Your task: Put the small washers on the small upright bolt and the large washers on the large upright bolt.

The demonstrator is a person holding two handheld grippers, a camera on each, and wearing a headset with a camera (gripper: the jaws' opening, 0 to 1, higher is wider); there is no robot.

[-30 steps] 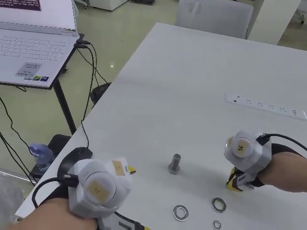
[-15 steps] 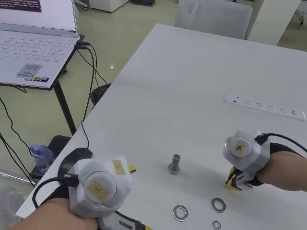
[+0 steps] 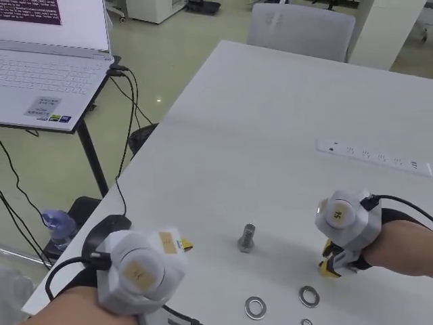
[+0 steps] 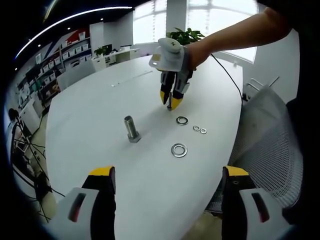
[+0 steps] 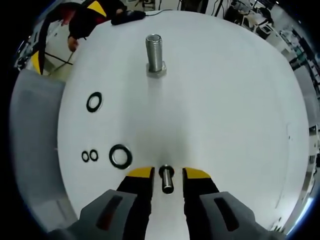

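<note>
The large bolt (image 3: 247,238) (image 4: 132,128) (image 5: 155,52) stands upright on the white table (image 3: 270,135). The small bolt (image 5: 166,179) (image 4: 170,103) stands upright between the jaws of my right gripper (image 5: 167,175) (image 3: 329,267) (image 4: 170,102), and a slim gap shows on each side of it. Two large washers (image 5: 120,156) (image 5: 94,101) and two small washers (image 5: 89,155) lie flat to the left of that gripper. In the left gripper view they lie at the large washers (image 4: 179,149) (image 4: 182,120) and small washers (image 4: 199,129). My left gripper (image 4: 168,172) is wide open near the table's front edge, holding nothing.
A white power strip (image 3: 372,154) lies on the table at the back right. A laptop (image 3: 40,74) sits on a stand to the left, with cables and a bottle (image 3: 57,220) on the floor below it. A grey chair (image 3: 301,30) stands at the table's far end.
</note>
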